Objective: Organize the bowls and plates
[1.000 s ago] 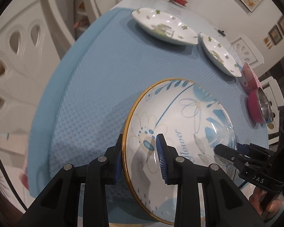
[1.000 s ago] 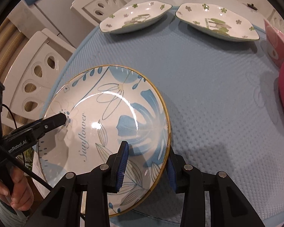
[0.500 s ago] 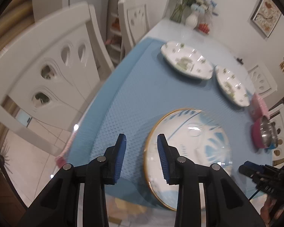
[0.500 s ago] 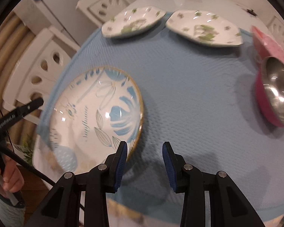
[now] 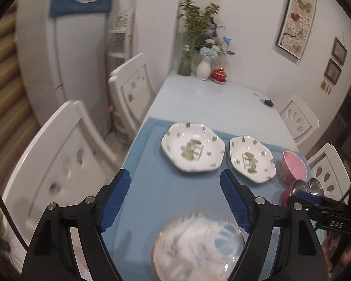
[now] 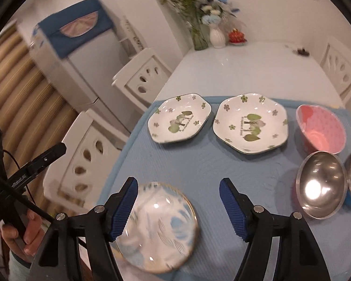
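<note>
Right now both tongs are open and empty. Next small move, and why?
Probably send the right tongs forward to the nearer green-flower plate. The blue plate lies free on the mat, and the two matching plates, this one and its twin, sit side by side, unstacked.

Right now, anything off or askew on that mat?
One thing: the blue floral plate sits at the mat's near left corner, its rim past the mat edge. The two clover plates and the bowls sit fully on it. No spills or damage visible.
</note>
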Action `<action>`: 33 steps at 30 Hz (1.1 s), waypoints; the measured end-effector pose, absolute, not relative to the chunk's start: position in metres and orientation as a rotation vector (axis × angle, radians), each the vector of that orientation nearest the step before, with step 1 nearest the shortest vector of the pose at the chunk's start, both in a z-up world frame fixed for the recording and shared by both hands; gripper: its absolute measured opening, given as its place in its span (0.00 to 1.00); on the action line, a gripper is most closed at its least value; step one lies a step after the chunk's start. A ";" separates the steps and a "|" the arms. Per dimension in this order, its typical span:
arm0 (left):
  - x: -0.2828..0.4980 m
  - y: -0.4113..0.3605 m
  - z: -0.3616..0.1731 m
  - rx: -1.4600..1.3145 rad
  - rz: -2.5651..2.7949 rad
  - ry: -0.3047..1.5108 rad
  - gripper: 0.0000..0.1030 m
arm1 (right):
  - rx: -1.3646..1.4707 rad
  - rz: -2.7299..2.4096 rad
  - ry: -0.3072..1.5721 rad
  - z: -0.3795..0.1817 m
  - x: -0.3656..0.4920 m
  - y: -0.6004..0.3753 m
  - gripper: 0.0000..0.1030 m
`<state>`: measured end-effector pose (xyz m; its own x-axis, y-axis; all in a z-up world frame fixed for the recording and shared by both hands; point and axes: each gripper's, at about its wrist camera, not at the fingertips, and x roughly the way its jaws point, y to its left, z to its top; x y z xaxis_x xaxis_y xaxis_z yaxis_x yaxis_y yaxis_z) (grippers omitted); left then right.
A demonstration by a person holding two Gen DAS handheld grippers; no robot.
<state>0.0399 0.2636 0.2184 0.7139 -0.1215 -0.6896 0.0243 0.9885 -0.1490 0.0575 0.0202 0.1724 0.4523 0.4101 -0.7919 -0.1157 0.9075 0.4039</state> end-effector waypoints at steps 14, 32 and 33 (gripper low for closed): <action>0.236 0.292 0.114 -0.148 -0.289 1.037 0.74 | 0.578 0.103 1.234 0.056 0.189 0.067 0.66; 0.296 0.282 0.031 -0.290 -0.412 1.150 0.28 | 0.535 0.049 1.264 0.004 0.240 0.079 0.53; 0.298 0.281 0.030 -0.291 -0.415 1.151 0.28 | 0.531 0.051 1.264 0.002 0.242 0.079 0.49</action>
